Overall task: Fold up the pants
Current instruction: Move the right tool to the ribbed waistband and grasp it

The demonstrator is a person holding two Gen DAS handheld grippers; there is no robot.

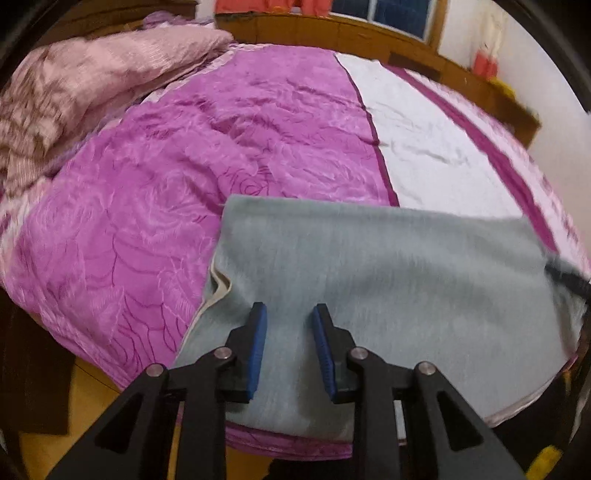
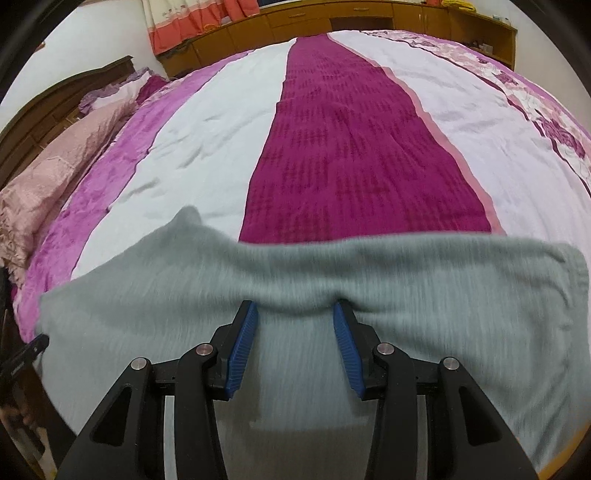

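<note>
- Black linkage arms with ribbed blue pads (image 1: 258, 350) fill the bottom of both views; the left gripper (image 1: 289, 314) has its jaws apart over the pants (image 1: 388, 288), gripping nothing.
- Right gripper (image 2: 295, 312) is likewise spread, its pad tips touching a soft ridge of cloth bunched between them, not clamped.
- Pants are grey-green, fuzzy knit, lying folded flat on the near edge of the bed (image 1: 258, 122).
- Left view alone shows a pale lining (image 1: 218, 291) peeping out at the fold's left edge, and a straight far edge.
- Right view alone shows a small peak of cloth at the far left corner and a rounded right end with a stitched hem (image 2: 572, 273).
- Bedspread is satiny pink with embossed roses, then white, then a dark magenta woven stripe (image 2: 351, 147).
- Crinkled dusty-pink quilt (image 1: 74, 92) sits heaped at the left.
- Wooden cabinets (image 2: 332, 18) run behind.
- Motion blur smears the pants' weave in the right view; a dark shape at the left view's right rim is too blurred to identify.
</note>
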